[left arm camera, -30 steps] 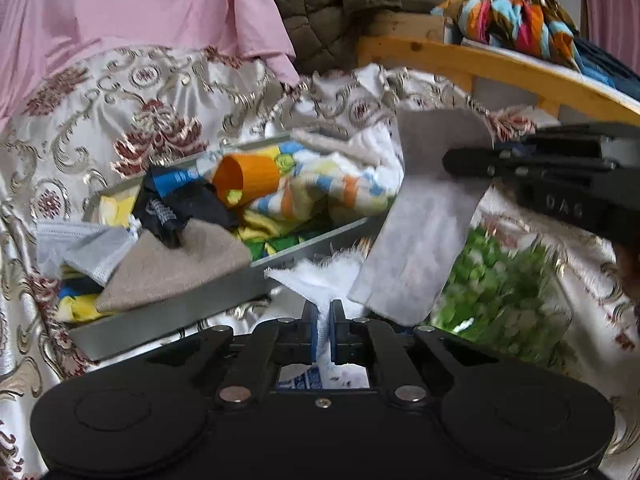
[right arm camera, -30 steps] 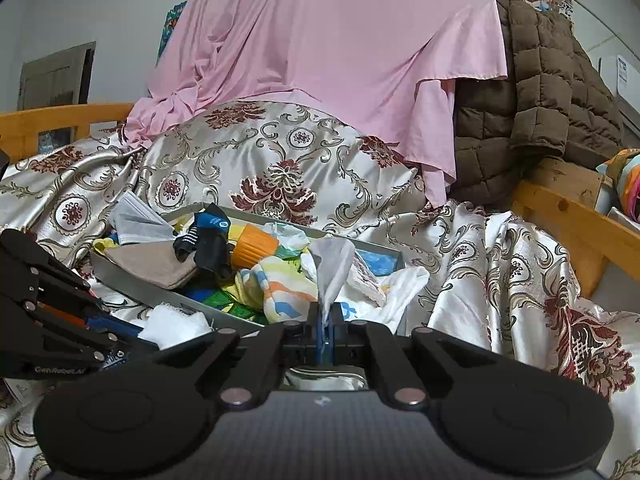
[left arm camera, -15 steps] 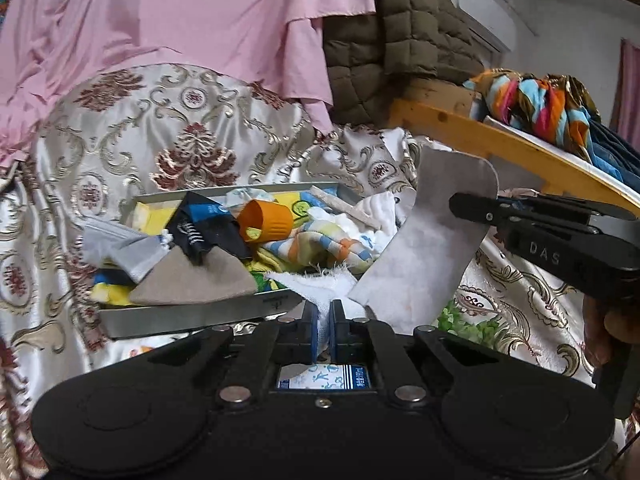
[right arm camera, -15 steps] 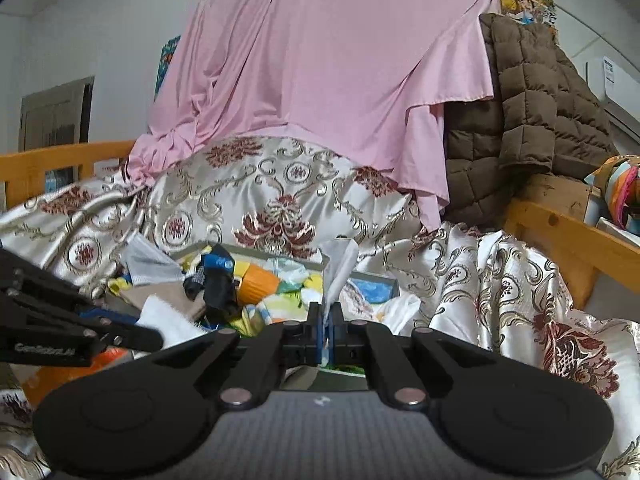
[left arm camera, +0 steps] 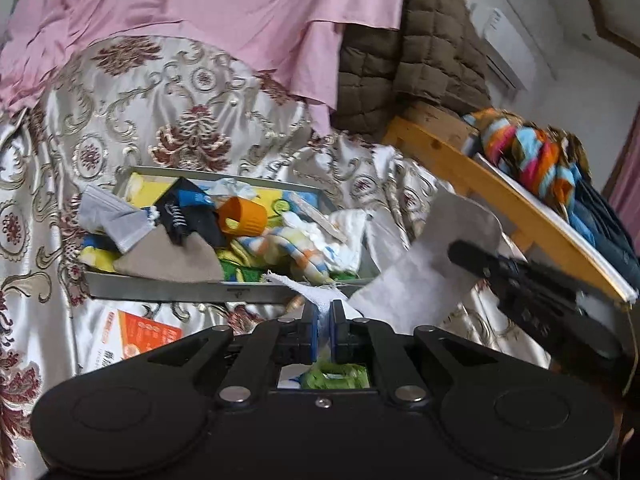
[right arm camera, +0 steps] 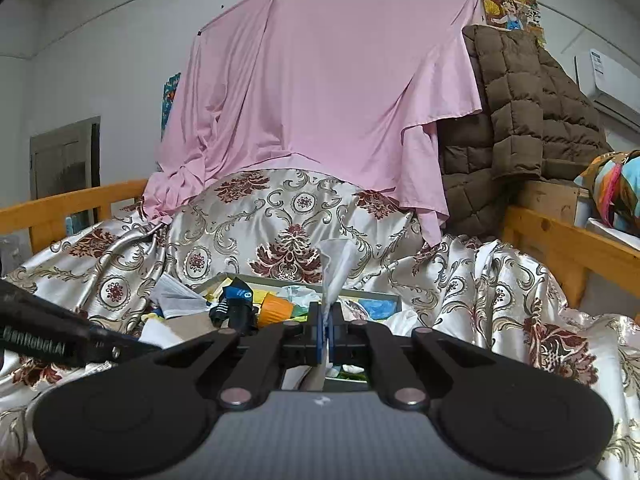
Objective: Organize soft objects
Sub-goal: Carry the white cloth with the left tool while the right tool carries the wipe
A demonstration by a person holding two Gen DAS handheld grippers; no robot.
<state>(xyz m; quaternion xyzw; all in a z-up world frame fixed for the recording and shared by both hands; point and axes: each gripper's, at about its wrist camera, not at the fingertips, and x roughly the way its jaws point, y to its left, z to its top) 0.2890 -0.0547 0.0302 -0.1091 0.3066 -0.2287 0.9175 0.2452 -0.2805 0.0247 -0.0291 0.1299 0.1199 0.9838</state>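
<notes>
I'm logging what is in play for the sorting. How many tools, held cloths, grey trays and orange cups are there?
Tools: 2, the left tool and the right tool, both shut
White cloth held by both tools, apparently one piece: 1
Grey tray: 1
Orange cup: 1
Total: 5

A glossy satin bedspread (left arm camera: 132, 92) with woven brocade motifs is seen beneath a matt grey metal tray (left arm camera: 168, 290). In the tray, a smooth orange plastic cup (left arm camera: 242, 216) lies among soft cloths. Behind the tray hang a matt pink sheet (right arm camera: 320, 80) and a quilted brown jacket (right arm camera: 520, 112); varnished wood forms the rail (left arm camera: 500, 200).
</notes>
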